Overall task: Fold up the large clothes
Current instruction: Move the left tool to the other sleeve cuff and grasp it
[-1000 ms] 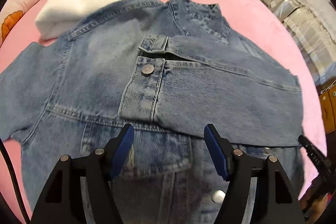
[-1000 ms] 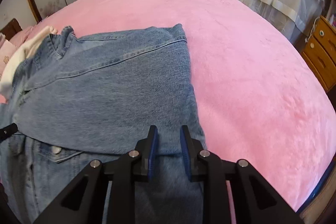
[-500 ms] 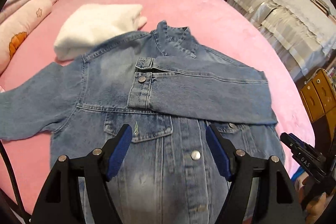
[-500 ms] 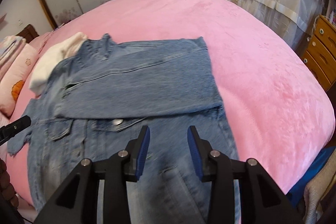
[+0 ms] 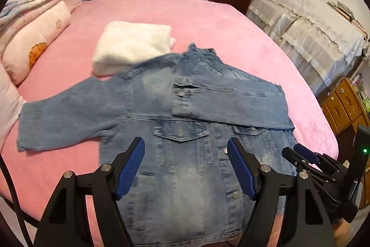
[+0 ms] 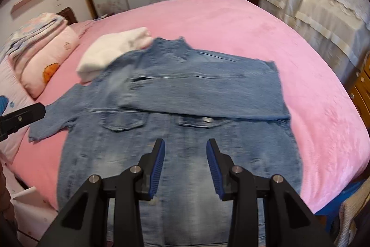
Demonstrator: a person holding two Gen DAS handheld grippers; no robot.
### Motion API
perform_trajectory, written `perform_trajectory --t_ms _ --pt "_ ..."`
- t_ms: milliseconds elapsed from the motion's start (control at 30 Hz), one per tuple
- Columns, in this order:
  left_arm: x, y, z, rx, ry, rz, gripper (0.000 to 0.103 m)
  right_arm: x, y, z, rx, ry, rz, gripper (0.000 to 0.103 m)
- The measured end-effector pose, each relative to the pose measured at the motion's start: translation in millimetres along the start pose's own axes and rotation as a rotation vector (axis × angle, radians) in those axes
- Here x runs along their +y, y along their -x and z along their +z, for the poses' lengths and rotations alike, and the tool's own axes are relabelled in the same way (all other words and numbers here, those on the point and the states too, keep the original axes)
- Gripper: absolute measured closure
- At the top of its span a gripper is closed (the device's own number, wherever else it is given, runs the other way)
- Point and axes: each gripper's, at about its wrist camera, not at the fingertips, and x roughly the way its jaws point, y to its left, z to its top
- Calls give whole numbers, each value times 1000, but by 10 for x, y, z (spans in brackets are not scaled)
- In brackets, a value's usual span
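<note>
1. Since the earlier frames both grippers have pulled back and up from the jacket, so all of the garment now shows in each wrist view; the right gripper [image 6: 186, 152], clamped on the folded sleeve 1 second ago, has let go, and its fingers stand apart with nothing between them.
2. The pink bed [image 5: 208, 15] carries everything: 1 denim jacket [image 5: 185, 177], 1 folded white garment [image 5: 131, 48] and, at its left edge, stacked pillows and bedding [image 5: 34, 29].
3. The denim jacket lies front side up across the near middle of the bed, collar away from the cameras, hem nearest them, its shoulder overlapping the white garment's edge.
4. It has 2 sleeves: 1 sleeve [image 5: 229, 103] is folded flat across the chest, cuff near the middle; the other sleeve [image 5: 64, 117] lies spread out to the left on the pink cover.
5. 2 chest pockets show just below the folded sleeve.
6. The left gripper [image 5: 186, 152] hovers above the lower front, fingers wide apart and empty.
</note>
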Motion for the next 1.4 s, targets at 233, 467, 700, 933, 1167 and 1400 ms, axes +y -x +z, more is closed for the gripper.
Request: perform_trajectory --t_ms 233,467,700,933,1167,1400 --pt "865 188 7 -26 100 84 26 706 37 38 -31 102 43 65" --pt "1873 68 -72 16 272 127 26 1409 -143 117 -29 188 85 65" --pt "2732 -414 -177 117 477 116 26 2083 -417 209 -19 284 126 65" --pt "3602 -941 -314 177 780 122 26 2436 -680 162 25 329 167 65" --pt "4180 -1155 -457 178 970 118 26 2489 -910 183 58 331 163 65" --pt "4262 -1002 -568 111 1063 83 26 2506 -1091 205 89 290 188 65"
